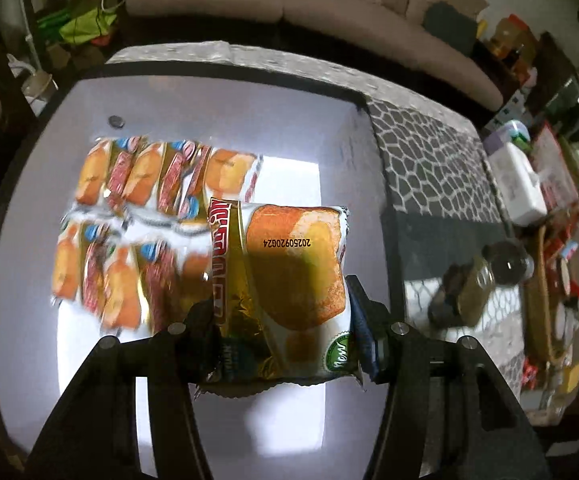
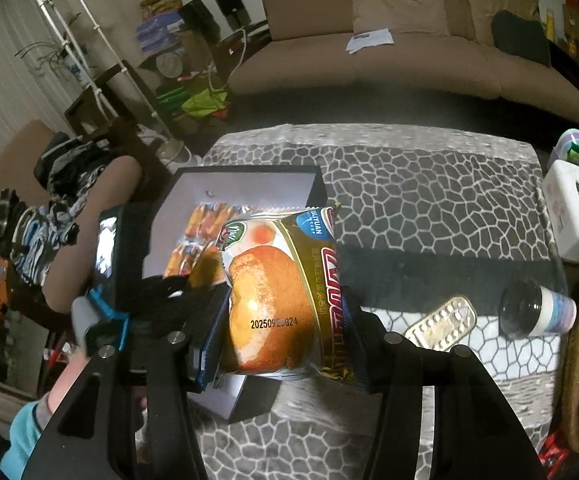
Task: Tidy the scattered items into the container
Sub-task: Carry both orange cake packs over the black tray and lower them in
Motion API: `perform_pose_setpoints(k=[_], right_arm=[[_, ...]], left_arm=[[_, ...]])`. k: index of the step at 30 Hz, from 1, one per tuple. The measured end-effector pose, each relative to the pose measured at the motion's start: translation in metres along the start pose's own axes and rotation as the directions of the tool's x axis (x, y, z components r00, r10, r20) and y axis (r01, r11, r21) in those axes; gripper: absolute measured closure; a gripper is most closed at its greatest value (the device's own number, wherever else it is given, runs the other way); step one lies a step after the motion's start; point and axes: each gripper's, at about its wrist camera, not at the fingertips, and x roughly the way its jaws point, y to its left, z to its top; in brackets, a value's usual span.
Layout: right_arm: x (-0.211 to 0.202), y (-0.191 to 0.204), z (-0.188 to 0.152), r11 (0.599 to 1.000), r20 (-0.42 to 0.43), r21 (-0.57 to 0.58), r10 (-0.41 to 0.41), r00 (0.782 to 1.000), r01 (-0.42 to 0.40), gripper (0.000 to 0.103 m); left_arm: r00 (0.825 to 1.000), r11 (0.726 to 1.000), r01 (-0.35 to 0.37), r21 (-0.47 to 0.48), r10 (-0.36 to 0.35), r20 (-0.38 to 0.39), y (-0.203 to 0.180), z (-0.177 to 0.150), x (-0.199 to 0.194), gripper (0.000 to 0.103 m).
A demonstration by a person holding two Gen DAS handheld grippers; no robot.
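Left gripper (image 1: pixel 285 320): black two-finger tool, jaws clamped on a cake packet (image 1: pixel 289 280), glossy gold-and-white foil wrapper printed with an orange cake and a date code, crimped lower edge hanging between the fingers; it hangs over the box (image 1: pixel 217 80). Box: rectangular, dark outer walls, pale smooth interior, standing on the table (image 1: pixel 429 168). Inside lie two rows of like packets (image 1: pixel 137 224), blurred, side by side on the floor of the box, and a small round dark object (image 1: pixel 116 121) near the far wall. Right gripper (image 2: pixel 285 336): same build, blue-edged pads, jaws clamped on a second packet (image 2: pixel 277 300), puffed, shiny, same print, held just beside the box's near right corner, above the table. Table cover: grey cloth with a white cobble-like net pattern. Also on it: a blister strip (image 2: pixel 441 324), silver, oblong, dimpled; a clear bottle (image 2: pixel 537 312) lying on its side; a white tissue box (image 2: pixel 573 216). Brown sofa (image 2: pixel 409 64) behind, soft, cushioned.
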Motion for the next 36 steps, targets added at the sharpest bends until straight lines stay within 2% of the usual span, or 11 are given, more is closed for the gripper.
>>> perform_pose_setpoints(k=[6, 14, 22, 24, 27, 30, 36], right_arm=[[0.010, -0.018, 0.009, 1.000, -0.006, 0.011, 0.004, 1.000, -0.004, 0.049], [0.030, -0.040, 0.019, 1.000, -0.021, 0.030, 0.006, 1.000, -0.005, 0.049], [0.044, -0.046, 0.023, 0.999, -0.031, 0.037, 0.022, 0.999, -0.021, 0.049], [0.046, -0.046, 0.024, 0.999, -0.030, 0.043, 0.033, 0.999, -0.031, 0.049], [0.050, -0.042, 0.024, 0.998, -0.035, 0.045, 0.044, 0.998, -0.042, 0.049], [0.053, -0.035, 0.023, 0.998, -0.043, 0.030, 0.049, 0.998, -0.047, 0.049], [0.059, -0.021, 0.021, 0.998, -0.049, 0.013, 0.063, 0.997, -0.063, 0.049]], left_arm=[[0.999, 0.999, 0.029, -0.040, -0.030, -0.028, 0.002, 0.040, 0.035, 0.051], [0.995, 0.996, 0.072, -0.054, -0.075, -0.059, -0.005, 0.066, 0.073, 0.051], [0.987, 0.985, 0.135, -0.112, -0.144, -0.075, 0.005, 0.079, 0.093, 0.051], [0.979, 0.974, 0.174, -0.147, -0.187, -0.080, 0.010, 0.080, 0.098, 0.052], [0.974, 0.962, 0.200, -0.184, -0.216, -0.073, 0.016, 0.082, 0.105, 0.052], [0.964, 0.946, 0.232, -0.228, -0.254, -0.073, 0.024, 0.081, 0.112, 0.048], [0.956, 0.928, 0.255, -0.271, -0.284, -0.072, 0.031, 0.077, 0.117, 0.045]])
